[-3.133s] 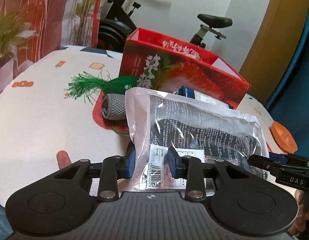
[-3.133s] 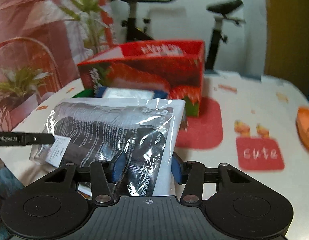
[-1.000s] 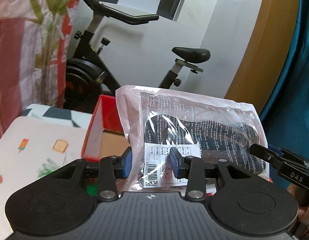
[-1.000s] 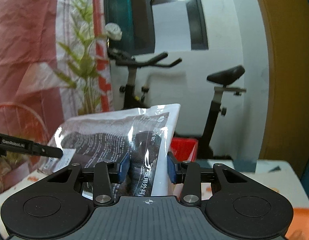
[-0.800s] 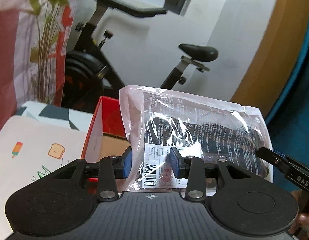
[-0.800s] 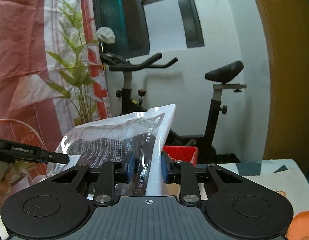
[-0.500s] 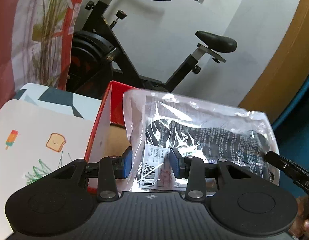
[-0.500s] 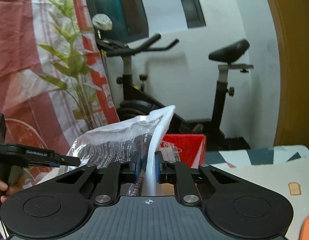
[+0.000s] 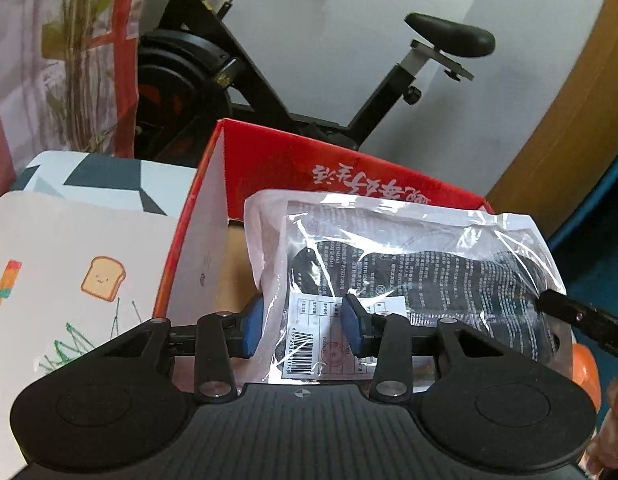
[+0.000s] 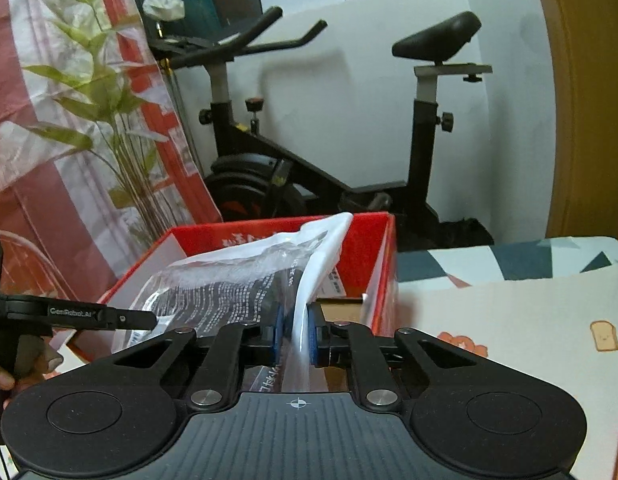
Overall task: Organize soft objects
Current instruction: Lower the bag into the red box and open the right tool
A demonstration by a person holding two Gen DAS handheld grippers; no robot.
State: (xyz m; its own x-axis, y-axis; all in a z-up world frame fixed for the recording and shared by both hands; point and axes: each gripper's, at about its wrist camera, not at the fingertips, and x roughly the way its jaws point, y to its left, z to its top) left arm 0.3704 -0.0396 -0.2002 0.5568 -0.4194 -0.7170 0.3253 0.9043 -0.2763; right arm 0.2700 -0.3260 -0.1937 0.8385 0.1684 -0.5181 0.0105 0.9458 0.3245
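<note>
A clear plastic bag (image 9: 429,264) with a dark soft item and a barcode label inside hangs over the open red box (image 9: 349,168). My left gripper (image 9: 301,328) grips the bag's labelled end; its jaws are opening a little, with the bag still between the blue pads. In the right wrist view the bag (image 10: 229,288) dips into the red box (image 10: 373,240). My right gripper (image 10: 295,336) is shut tight on the bag's white folded edge. One finger of the other gripper shows at the side in each view.
The box stands on a table with a white printed cloth (image 9: 69,240). An exercise bike (image 10: 349,140) and a plant (image 10: 101,120) by a red curtain stand behind it. An orange object (image 9: 585,372) lies at the right edge.
Both grippers have carried the bag forward and down until it hangs over the red box's opening. The right jaws have narrowed from a loose hold to a tight pinch on the bag's edge.
</note>
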